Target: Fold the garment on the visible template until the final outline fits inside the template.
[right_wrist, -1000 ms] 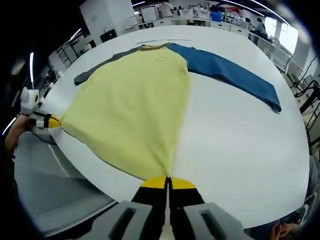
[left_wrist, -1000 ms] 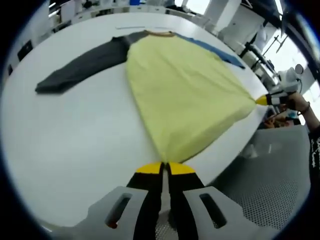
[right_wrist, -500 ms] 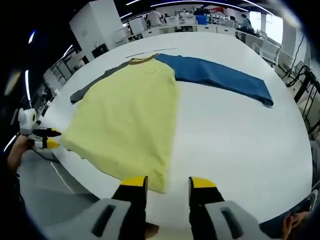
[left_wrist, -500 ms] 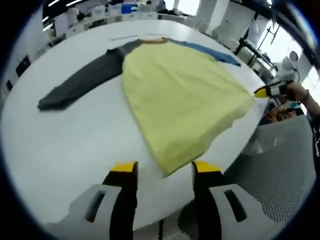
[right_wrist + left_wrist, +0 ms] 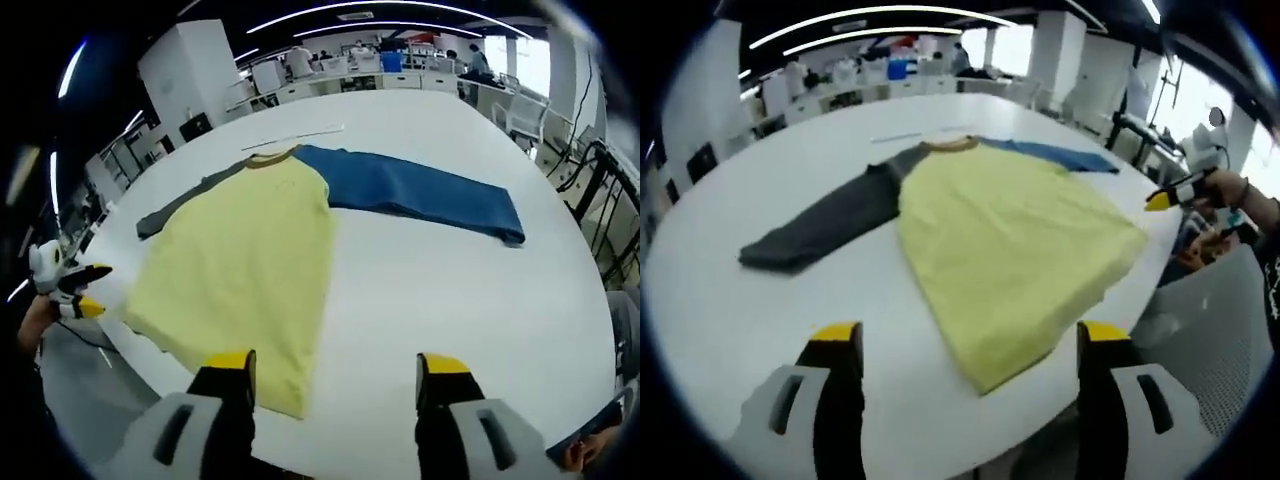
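Observation:
A long-sleeved shirt lies flat on the white table (image 5: pixel 710 300), with a pale yellow body (image 5: pixel 1015 240) (image 5: pixel 245 265), a dark grey sleeve (image 5: pixel 825 225) (image 5: pixel 185 198) and a blue sleeve (image 5: pixel 415 190) (image 5: pixel 1060 155). My left gripper (image 5: pixel 965 345) stands open just short of the hem's near corner, holding nothing. My right gripper (image 5: pixel 335 370) is open too, back from the other hem corner. The right gripper (image 5: pixel 1170 195) comes into the left gripper view at the far right, and the left gripper (image 5: pixel 80 290) shows at the left edge of the right gripper view.
The table's near edge runs close under both grippers. A grey perforated panel (image 5: pixel 1220 330) stands off the table at the right. A thin pale strip (image 5: pixel 295 133) lies beyond the collar. Desks and equipment line the room's far side.
Both grippers opened and let go of the yellow hem corners, then drew back and up. The hem now rests flat on the table.

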